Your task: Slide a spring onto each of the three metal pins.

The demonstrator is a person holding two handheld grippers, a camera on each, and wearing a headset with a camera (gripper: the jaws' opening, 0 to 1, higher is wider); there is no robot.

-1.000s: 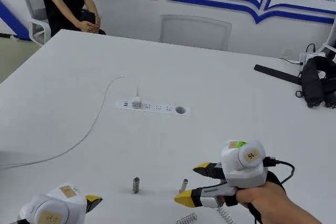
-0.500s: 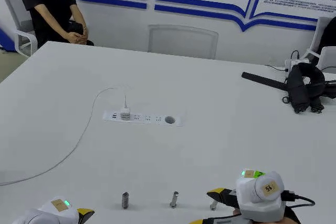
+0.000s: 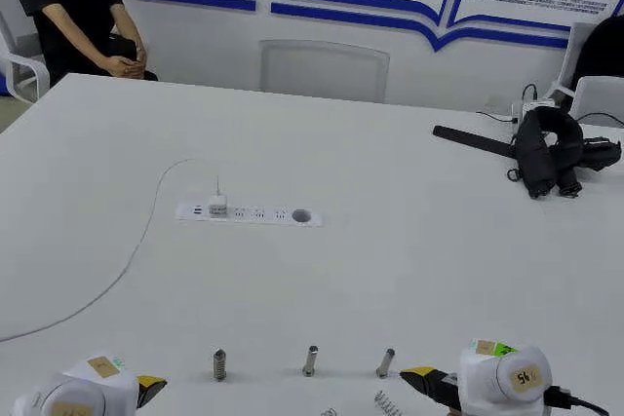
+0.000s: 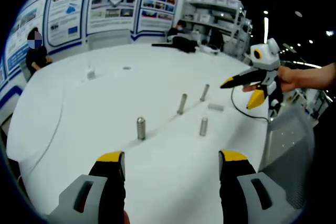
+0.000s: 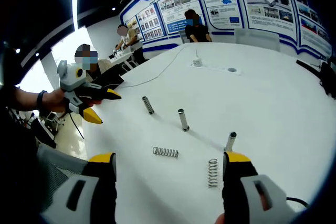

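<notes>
Three metal pins stand in a row near the table's front edge. A spring sits on the left pin (image 3: 219,364) (image 5: 147,105) (image 4: 140,128). The middle pin (image 3: 311,359) (image 5: 182,119) and the right pin (image 3: 386,362) (image 5: 230,141) are bare. Two loose springs lie in front of them, one (image 5: 165,152) flat and one (image 3: 387,402) (image 5: 212,172) close to the right pin. My right gripper (image 5: 169,157) (image 3: 425,379) is open and empty, just right of the right pin. My left gripper (image 4: 172,157) (image 3: 148,389) is open and empty, left of the row.
A white power strip (image 3: 249,213) with a plugged-in charger and a cable (image 3: 136,250) lies mid-table. Black gear (image 3: 546,148) rests at the far right. A person (image 3: 68,7) sits at the far left corner; an empty chair (image 3: 325,70) stands behind the table.
The head camera has tilted up, so pins and grippers sit lower in the picture. My right gripper has drawn back from over the pins to the right of the row.
</notes>
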